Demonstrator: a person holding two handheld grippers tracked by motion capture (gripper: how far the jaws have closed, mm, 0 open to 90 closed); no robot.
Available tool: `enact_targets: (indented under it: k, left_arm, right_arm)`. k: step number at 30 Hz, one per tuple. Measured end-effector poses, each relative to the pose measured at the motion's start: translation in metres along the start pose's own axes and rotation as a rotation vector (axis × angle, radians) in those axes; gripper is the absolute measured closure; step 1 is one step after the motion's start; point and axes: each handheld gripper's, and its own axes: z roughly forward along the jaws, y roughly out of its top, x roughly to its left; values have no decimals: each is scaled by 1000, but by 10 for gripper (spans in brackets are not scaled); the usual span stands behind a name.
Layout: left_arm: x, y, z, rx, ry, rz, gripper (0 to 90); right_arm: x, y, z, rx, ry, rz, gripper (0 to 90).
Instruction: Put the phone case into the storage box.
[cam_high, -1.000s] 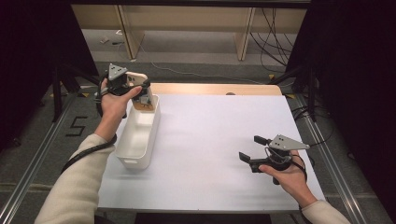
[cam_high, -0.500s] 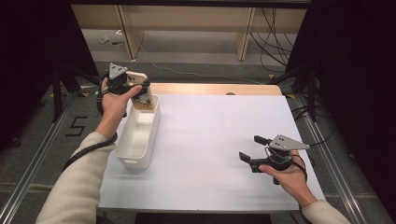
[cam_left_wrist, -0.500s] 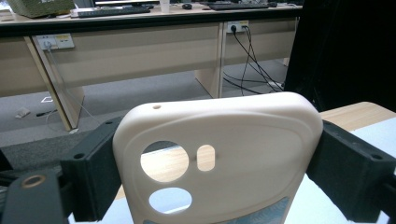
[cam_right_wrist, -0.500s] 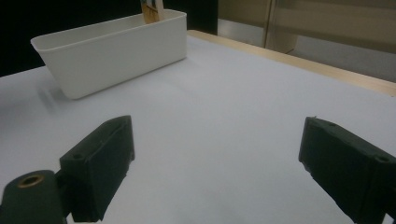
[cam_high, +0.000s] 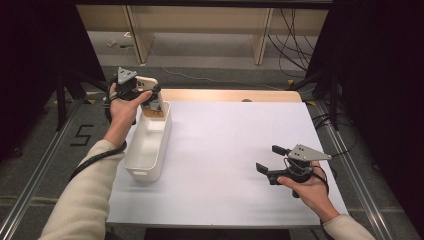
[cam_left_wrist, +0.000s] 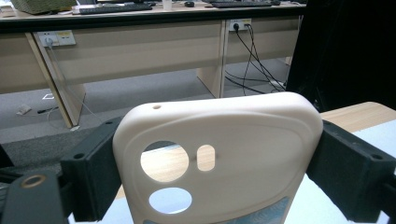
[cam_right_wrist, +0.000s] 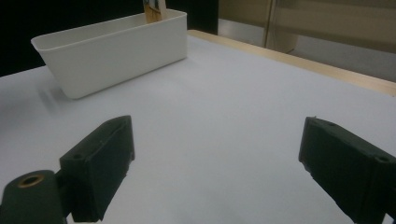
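Observation:
A cream phone case (cam_left_wrist: 224, 140) with round camera cut-outs stands upright between the two black jaws of my left gripper (cam_left_wrist: 219, 182), and both pads press on its sides. From above, my left gripper (cam_high: 149, 97) holds the case (cam_high: 144, 81) over the far end of a white bin (cam_high: 145, 172), and the case's lower end reaches down inside the bin. My right gripper (cam_high: 272, 159) rests low over the white tabletop at the near right, jaws wide open with nothing between them. In the right gripper view that gripper (cam_right_wrist: 215, 172) faces the bin (cam_right_wrist: 116, 46) across bare table.
The white tabletop (cam_high: 230, 140) has a wooden strip (cam_high: 225, 95) along its far edge. Metal rails run along both sides of the table. Desks and loose cables stand on the floor beyond. Dark curtains hang at left and right.

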Motion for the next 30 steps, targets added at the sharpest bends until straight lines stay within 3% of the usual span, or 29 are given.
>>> enact_targets:
  k: [30]
  left_arm:
    - [-2,-2,12,21,2,8,113]
  right_arm:
    - [0,0,0,3,2,2,115]
